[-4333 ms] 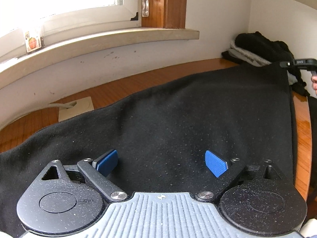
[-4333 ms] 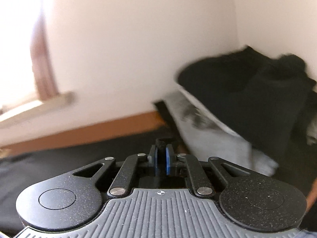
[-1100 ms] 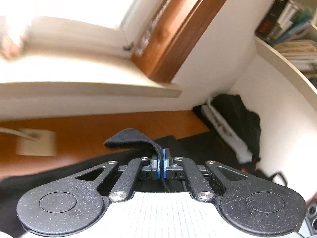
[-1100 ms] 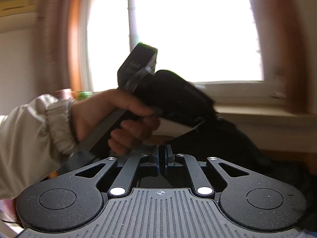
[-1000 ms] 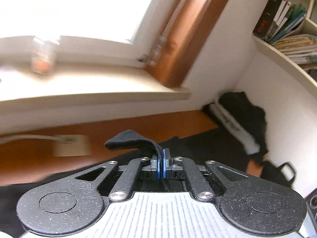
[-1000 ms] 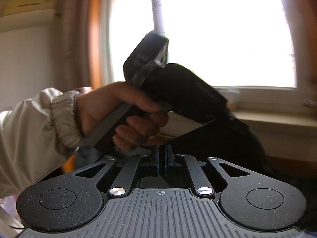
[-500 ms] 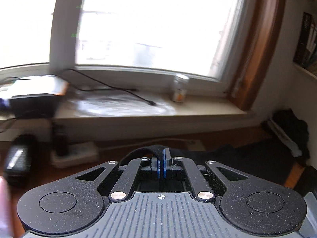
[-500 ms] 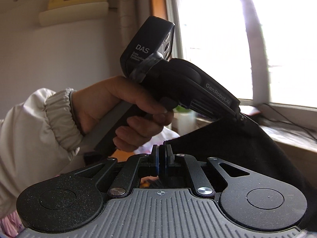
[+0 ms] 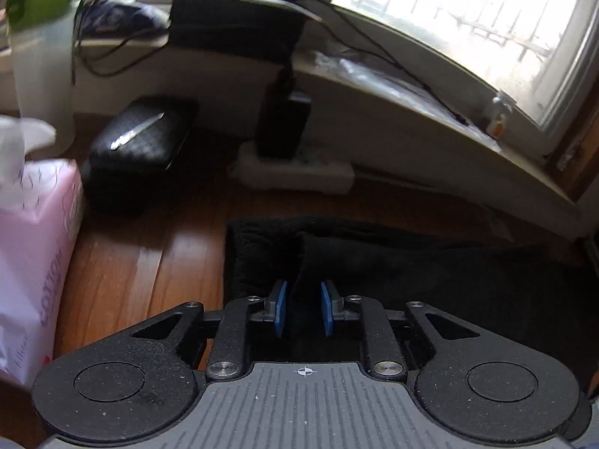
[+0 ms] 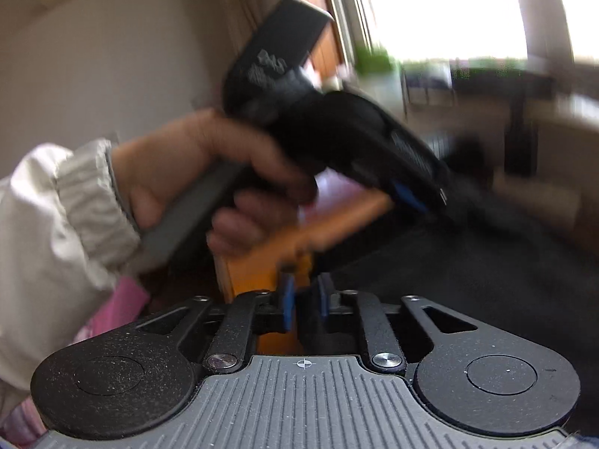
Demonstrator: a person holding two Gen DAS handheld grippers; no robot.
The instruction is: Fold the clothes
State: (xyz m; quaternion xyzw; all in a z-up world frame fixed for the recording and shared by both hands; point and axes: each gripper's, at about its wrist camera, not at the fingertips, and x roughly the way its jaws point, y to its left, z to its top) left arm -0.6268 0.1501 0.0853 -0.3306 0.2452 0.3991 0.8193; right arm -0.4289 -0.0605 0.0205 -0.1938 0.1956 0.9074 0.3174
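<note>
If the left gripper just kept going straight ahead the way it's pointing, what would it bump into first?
Probably the black garment: the left gripper is open, with a raised fold of cloth standing between its blue pads. Beyond the cloth lie bare wooden table and a white power strip, though depth is hard to judge.

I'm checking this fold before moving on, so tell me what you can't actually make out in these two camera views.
- Left wrist view: the black garment runs off the right edge and under the left gripper, so its full shape is hidden.
- Right wrist view: motion blur smears the windowsill clutter.
- Right wrist view: whether cloth sits between the right gripper pads is unclear.
</note>
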